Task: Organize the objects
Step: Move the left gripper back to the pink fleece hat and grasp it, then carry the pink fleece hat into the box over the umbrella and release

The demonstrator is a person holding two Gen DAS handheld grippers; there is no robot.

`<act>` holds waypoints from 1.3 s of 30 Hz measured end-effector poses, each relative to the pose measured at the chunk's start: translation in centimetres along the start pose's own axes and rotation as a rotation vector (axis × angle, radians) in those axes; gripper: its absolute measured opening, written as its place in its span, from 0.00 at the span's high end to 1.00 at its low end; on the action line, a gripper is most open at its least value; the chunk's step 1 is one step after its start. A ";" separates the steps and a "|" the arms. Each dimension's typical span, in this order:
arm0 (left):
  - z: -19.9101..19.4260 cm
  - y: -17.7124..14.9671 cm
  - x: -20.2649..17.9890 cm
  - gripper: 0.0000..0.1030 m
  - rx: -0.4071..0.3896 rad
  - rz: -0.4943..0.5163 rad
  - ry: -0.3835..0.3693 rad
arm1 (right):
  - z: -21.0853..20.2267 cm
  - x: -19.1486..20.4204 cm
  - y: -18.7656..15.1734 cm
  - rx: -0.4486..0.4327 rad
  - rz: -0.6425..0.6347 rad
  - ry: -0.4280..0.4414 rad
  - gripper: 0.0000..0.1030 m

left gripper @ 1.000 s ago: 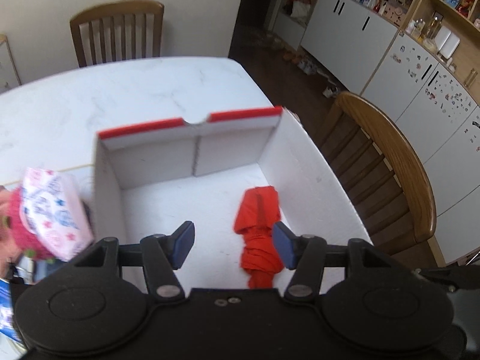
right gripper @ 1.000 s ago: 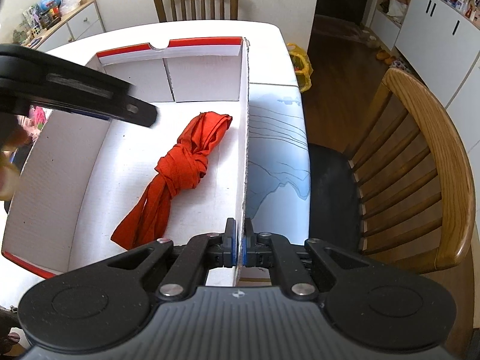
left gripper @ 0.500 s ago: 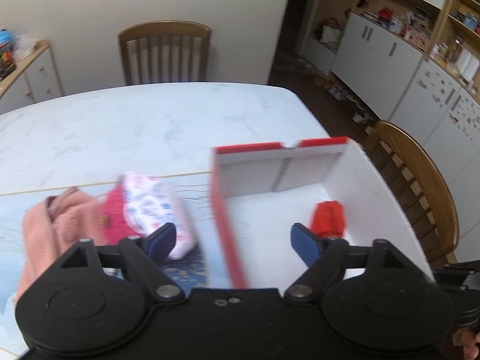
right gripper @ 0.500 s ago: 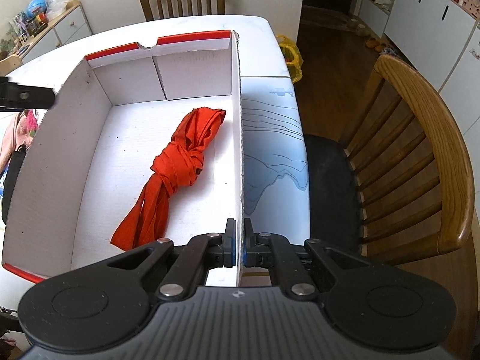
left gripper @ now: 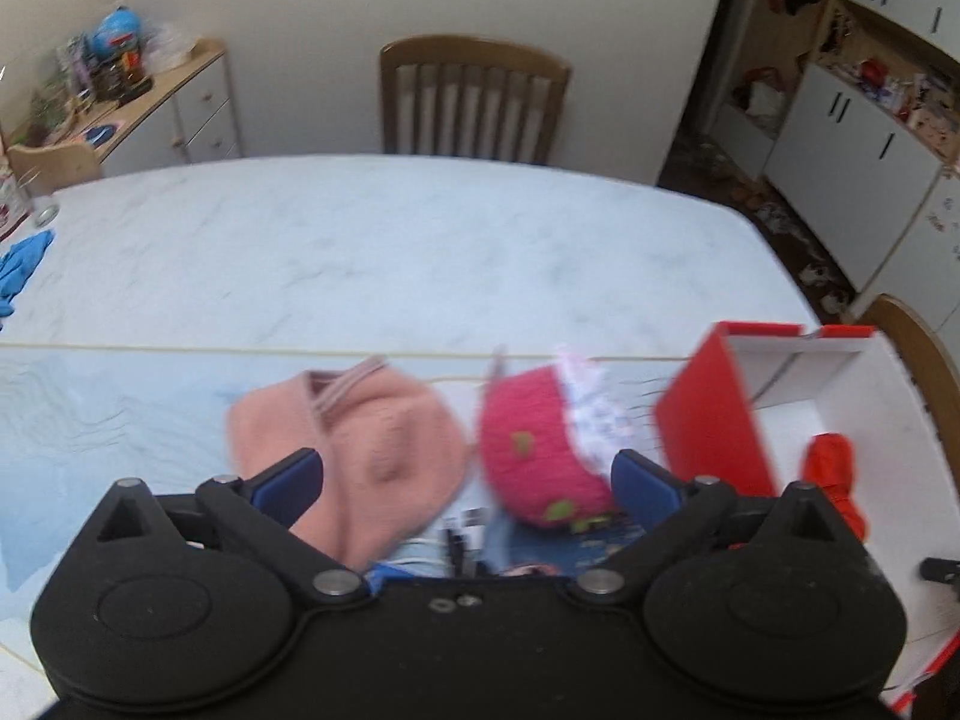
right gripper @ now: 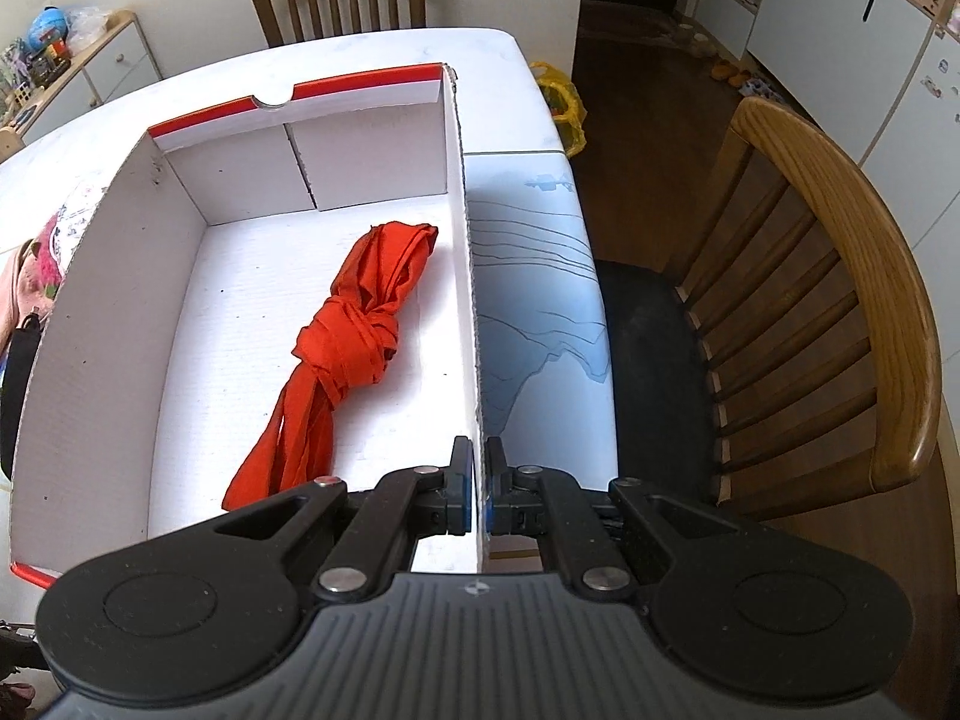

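Note:
A white cardboard box with red trim (right gripper: pixel 96 300) stands on the table, and a knotted red cloth (right gripper: pixel 354 336) lies inside it. My right gripper (right gripper: pixel 478 489) is shut on the box's right wall (right gripper: pixel 468 276). In the left wrist view the box (left gripper: pixel 714 420) is at the right edge. My left gripper (left gripper: pixel 468 480) hovers over a pale pink knit item (left gripper: pixel 360 456) and a bright pink item with patterned white fabric (left gripper: pixel 540 450). Its jaws are opening wide and hold nothing.
A blue-patterned mat (left gripper: pixel 90 420) covers the near part of the white marble table (left gripper: pixel 390 252). Wooden chairs stand at the far side (left gripper: pixel 474 102) and at the right (right gripper: pixel 840 300). A blue cloth (left gripper: pixel 21 270) lies at the far left. A sideboard (left gripper: pixel 150 114) and white cabinets (right gripper: pixel 840 18) line the walls.
My left gripper swung left, from above the box and red cloth to above the pink items, and its jaws spread wider. The right gripper kept its grip on the box wall.

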State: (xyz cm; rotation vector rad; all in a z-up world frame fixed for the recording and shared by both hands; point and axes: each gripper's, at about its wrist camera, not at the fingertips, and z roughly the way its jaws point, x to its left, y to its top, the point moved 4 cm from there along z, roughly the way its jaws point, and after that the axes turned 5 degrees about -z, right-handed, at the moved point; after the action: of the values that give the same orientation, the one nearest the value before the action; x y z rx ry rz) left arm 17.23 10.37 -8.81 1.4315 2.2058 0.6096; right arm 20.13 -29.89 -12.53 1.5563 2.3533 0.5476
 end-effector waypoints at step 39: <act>9.4 -2.2 6.9 0.60 0.126 0.005 0.085 | 0.1 0.7 0.1 0.018 0.012 -0.031 0.96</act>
State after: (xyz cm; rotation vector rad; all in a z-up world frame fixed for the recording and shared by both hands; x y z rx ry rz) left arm 18.48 17.04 -18.49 1.4991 2.3450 0.5512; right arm 19.97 -29.17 -12.62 1.5767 2.3336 0.5033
